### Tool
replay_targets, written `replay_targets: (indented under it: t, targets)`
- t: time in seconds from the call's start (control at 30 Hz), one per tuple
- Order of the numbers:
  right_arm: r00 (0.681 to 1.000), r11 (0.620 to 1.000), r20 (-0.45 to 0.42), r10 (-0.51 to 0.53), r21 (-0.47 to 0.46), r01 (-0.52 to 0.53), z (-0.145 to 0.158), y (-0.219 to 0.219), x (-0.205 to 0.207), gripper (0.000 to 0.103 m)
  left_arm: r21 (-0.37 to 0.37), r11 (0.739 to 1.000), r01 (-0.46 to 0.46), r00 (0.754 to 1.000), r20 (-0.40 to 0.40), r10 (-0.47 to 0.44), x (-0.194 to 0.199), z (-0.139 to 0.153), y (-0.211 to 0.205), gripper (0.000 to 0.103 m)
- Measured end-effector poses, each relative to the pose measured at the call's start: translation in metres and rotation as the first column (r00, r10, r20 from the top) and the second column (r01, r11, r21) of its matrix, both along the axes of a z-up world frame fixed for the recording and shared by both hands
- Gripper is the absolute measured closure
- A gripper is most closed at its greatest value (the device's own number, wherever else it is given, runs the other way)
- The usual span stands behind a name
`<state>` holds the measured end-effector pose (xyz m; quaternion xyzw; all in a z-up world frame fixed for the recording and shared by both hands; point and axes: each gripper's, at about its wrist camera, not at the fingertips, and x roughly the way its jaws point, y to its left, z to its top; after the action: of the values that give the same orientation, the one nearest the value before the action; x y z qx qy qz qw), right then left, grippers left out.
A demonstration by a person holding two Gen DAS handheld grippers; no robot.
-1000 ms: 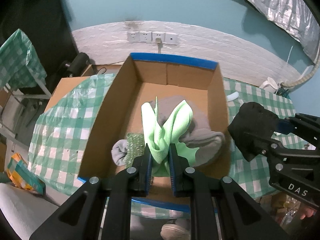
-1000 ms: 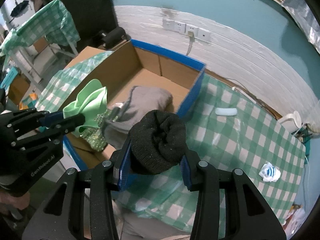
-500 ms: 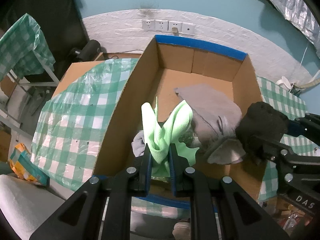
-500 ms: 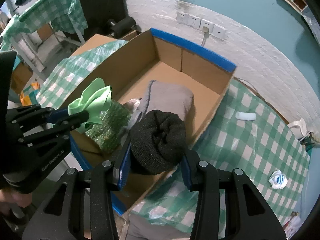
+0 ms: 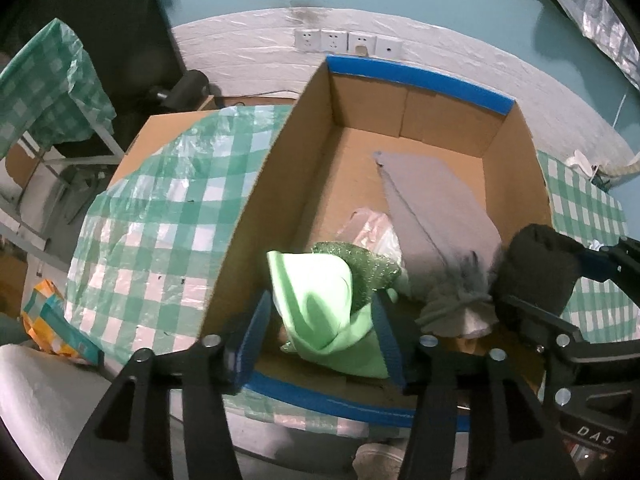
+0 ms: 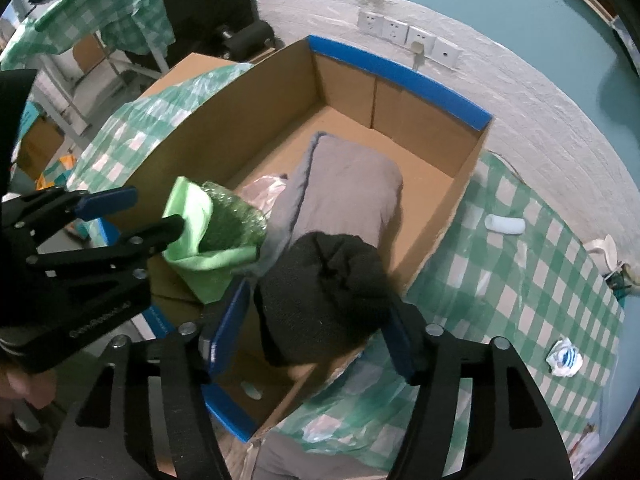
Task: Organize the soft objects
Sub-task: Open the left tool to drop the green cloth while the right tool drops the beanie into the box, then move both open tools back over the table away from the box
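Two soft bundles over the cardboard box (image 5: 256, 184), my jaws just parting on both.

The light green cloth (image 5: 320, 312), creased and bunched, sits between the blue pads of my left gripper (image 5: 320, 330), which have just been opening; the left pad stands clear. One black knit roll (image 6: 324, 292), fuzzy and rounded, lies between my right gripper (image 6: 316, 324), also just opening. Inside the box lie one grey folded garment (image 6: 344, 196), one glittery green pouch (image 6: 228, 224) and one clear plastic bag (image 5: 372, 228). Four wall sockets (image 5: 348, 42) sit beyond the checked tablecloth (image 5: 160, 208).
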<state>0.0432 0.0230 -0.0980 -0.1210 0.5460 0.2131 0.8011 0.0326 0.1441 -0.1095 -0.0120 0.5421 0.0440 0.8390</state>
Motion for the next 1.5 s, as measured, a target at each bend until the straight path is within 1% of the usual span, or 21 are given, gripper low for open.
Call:
replay_targets:
  t: [0.03, 0.1, 0.23, 0.37, 0.5, 0.57, 0.63, 0.83, 1.0, 1.13, 1.27, 1.5]
  targets:
    - [1.0, 1.0, 0.001, -0.005, -0.002, 0.005, 0.0, -0.001, 0.0, 0.036, -0.004, 1.0, -0.007, 1.0, 0.005, 0.007, 0.0, 0.001, 0.002, 0.043]
    - [1.0, 1.0, 0.008, -0.01, -0.001, 0.01, 0.003, -0.002, 0.0, 0.035, -0.01, 1.0, -0.012, 1.0, 0.007, 0.012, 0.0, 0.002, 0.004, 0.043]
    - [0.999, 1.0, 0.025, -0.025, 0.014, 0.025, 0.013, -0.007, -0.001, 0.034, -0.018, 1.0, -0.023, 1.0, 0.007, 0.023, 0.001, 0.003, 0.007, 0.043]
    - [0.998, 0.998, 0.048, -0.048, 0.034, 0.047, 0.027, -0.016, -0.002, 0.033, -0.052, 0.998, -0.021, 1.0, 0.021, 0.022, 0.0, 0.007, 0.007, 0.042]
    - [0.995, 0.996, 0.07, -0.077, 0.047, 0.074, 0.039, -0.028, -0.003, 0.033, -0.061, 0.998, -0.004, 0.999, 0.051, 0.007, -0.002, 0.015, 0.001, 0.042]
    - [0.992, 0.994, 0.079, -0.101, 0.056, 0.097, 0.041, -0.038, -0.002, 0.033, -0.068, 0.998, 0.006, 0.998, 0.069, -0.001, -0.003, 0.02, -0.002, 0.04]
    - [0.988, 0.99, 0.084, -0.126, 0.066, 0.121, 0.041, -0.047, -0.002, 0.033, -0.072, 0.997, 0.012, 0.996, 0.088, -0.006, -0.005, 0.025, -0.005, 0.036]
    - [0.98, 0.981, 0.075, -0.183, 0.072, 0.178, 0.037, -0.079, -0.006, 0.033, -0.085, 0.995, 0.043, 0.989, 0.147, -0.03, -0.01, 0.045, -0.02, 0.035]
    - [0.973, 0.974, 0.08, -0.219, 0.072, 0.213, 0.036, -0.102, -0.009, 0.033, -0.07, 0.995, 0.075, 0.981, 0.183, -0.061, -0.012, 0.055, -0.036, 0.032]
    - [0.965, 0.968, 0.088, -0.248, 0.065, 0.243, 0.037, -0.121, -0.01, 0.033, -0.052, 0.993, 0.102, 0.975, 0.203, -0.09, -0.015, 0.062, -0.052, 0.031]
    - [0.956, 0.962, 0.106, -0.273, 0.046, 0.27, 0.037, -0.138, -0.012, 0.033, -0.05, 0.991, 0.124, 0.972, 0.209, -0.111, -0.015, 0.065, -0.066, 0.031]
    - [0.945, 0.952, 0.111, -0.307, 0.037, 0.305, 0.034, -0.164, -0.017, 0.033, -0.015, 0.985, 0.171, 0.965, 0.206, -0.164, -0.015, 0.065, -0.096, 0.03]
